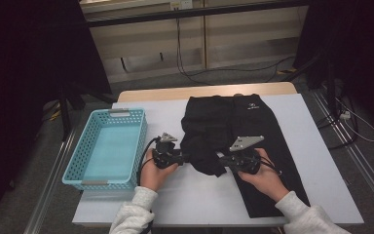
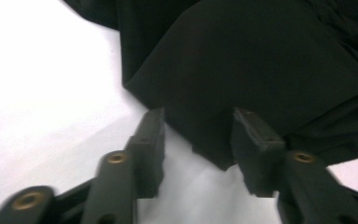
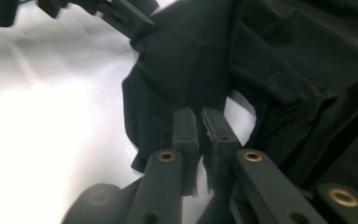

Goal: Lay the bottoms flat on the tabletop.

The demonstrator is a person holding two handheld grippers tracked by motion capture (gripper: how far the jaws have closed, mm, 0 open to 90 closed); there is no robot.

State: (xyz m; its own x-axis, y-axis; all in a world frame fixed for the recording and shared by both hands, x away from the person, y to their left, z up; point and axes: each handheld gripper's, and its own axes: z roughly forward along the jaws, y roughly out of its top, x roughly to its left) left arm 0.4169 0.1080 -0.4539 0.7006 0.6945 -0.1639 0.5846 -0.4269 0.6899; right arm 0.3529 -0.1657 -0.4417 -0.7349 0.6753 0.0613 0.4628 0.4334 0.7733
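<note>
Now, pants (image 1: 253, 131): black, mid table (image 1: 321, 195), one leg bunched toward front edge.
Feel: soft, light, floppy, prob. slides; grab at folded edge.
Left gripper (image 2: 198, 126): partly spread, straddling fold, no pinch yet.
Right gripper (image 3: 199, 123): pinching cloth.
Basket (image 1: 85, 183): left edge.

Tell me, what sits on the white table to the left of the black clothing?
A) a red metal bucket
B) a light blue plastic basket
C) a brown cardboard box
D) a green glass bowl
B: a light blue plastic basket with latticed walls stands on the white table, left of the black garment.
</note>
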